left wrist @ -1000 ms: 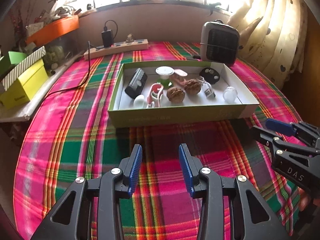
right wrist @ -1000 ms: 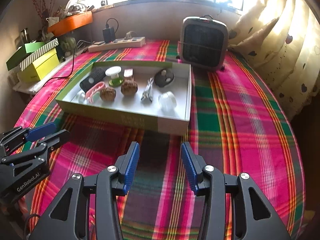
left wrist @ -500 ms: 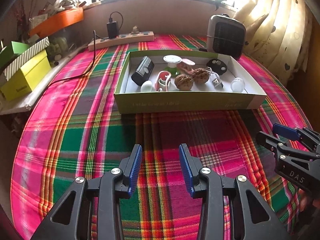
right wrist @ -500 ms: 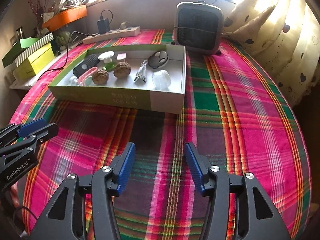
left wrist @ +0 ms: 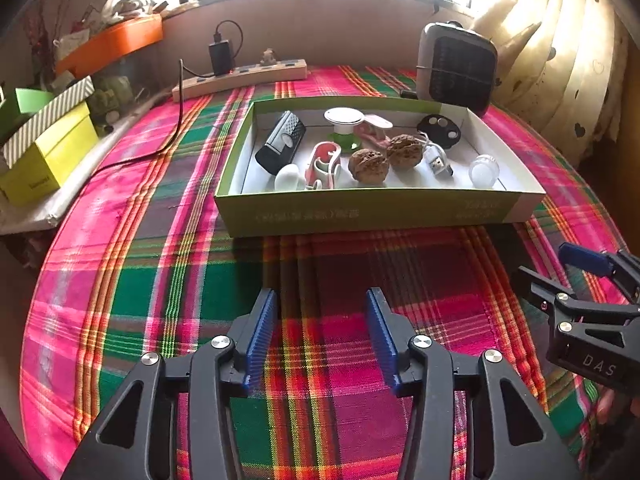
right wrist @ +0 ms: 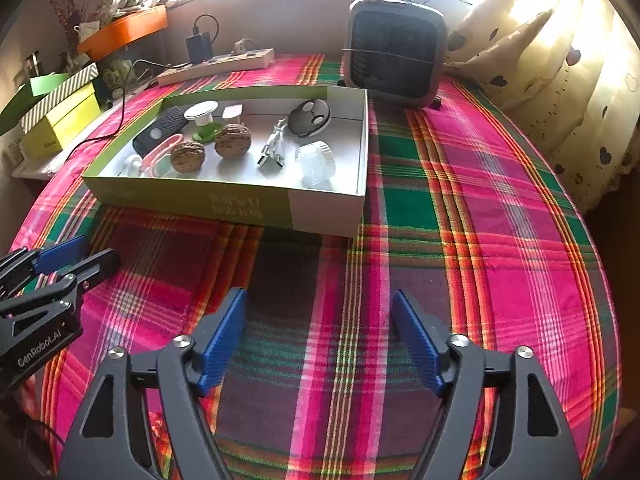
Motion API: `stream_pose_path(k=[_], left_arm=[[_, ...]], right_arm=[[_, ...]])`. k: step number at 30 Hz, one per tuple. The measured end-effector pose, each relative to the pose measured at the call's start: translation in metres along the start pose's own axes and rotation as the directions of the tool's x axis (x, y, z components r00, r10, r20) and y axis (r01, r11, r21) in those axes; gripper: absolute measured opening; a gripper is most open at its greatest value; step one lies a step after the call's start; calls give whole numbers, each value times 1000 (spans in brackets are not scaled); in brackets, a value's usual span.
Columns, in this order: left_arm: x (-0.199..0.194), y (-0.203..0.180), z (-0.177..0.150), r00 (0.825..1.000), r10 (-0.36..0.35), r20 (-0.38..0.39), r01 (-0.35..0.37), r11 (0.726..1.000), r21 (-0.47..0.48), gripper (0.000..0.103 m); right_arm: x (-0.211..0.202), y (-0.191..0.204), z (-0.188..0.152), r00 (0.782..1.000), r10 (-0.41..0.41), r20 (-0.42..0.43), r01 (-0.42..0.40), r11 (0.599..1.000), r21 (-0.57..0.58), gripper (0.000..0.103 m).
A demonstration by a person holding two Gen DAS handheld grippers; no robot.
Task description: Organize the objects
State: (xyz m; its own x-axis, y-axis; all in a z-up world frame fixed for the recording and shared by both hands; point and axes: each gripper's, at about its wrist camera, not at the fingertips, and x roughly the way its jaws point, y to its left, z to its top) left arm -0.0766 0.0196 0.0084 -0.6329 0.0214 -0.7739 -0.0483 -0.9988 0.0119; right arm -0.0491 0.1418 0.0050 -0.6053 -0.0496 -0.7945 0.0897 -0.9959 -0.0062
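All the small objects sit inside the box (left wrist: pixel 372 212), which fills the upper middle of both views: a black remote (left wrist: pixel 282 142) at its left end, two walnuts (left wrist: pixel 386 158) side by side in the centre, a USB cable (right wrist: pixel 274 146) beside them, and a clear cap (right wrist: pixel 316 162) toward the right end. None shows on the cloth (left wrist: pixel 320 320) outside the box — so the scene fits either a sort already gathered in or a boxful waiting to be taken out, and the views do not settle which.

The left gripper (left wrist: pixel 320 340) hangs low over bare cloth, fingers spread and holding nothing. The right gripper (right wrist: pixel 320 344) is likewise released and spread wider, well short of the box. Both point toward the box front — placed, it seems, to keep the whole lot in sight.
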Motion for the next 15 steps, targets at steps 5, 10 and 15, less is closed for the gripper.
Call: stream_pose_path(k=[5, 10, 15], left_arm=[[0, 3, 1, 1000, -11, -1, 11, 1000, -12, 46], [0, 2, 1, 1000, -11, -1, 11, 1000, -12, 47], [0, 2, 1, 1000, -11, -1, 11, 1000, -12, 47]], right_arm=[[2, -2, 2, 1000, -1, -7, 1, 1000, 4, 83], [4, -1, 5, 1000, -1, -12, 1, 1000, 1, 87], [4, -1, 5, 1000, 0, -12, 0, 1000, 1, 87]])
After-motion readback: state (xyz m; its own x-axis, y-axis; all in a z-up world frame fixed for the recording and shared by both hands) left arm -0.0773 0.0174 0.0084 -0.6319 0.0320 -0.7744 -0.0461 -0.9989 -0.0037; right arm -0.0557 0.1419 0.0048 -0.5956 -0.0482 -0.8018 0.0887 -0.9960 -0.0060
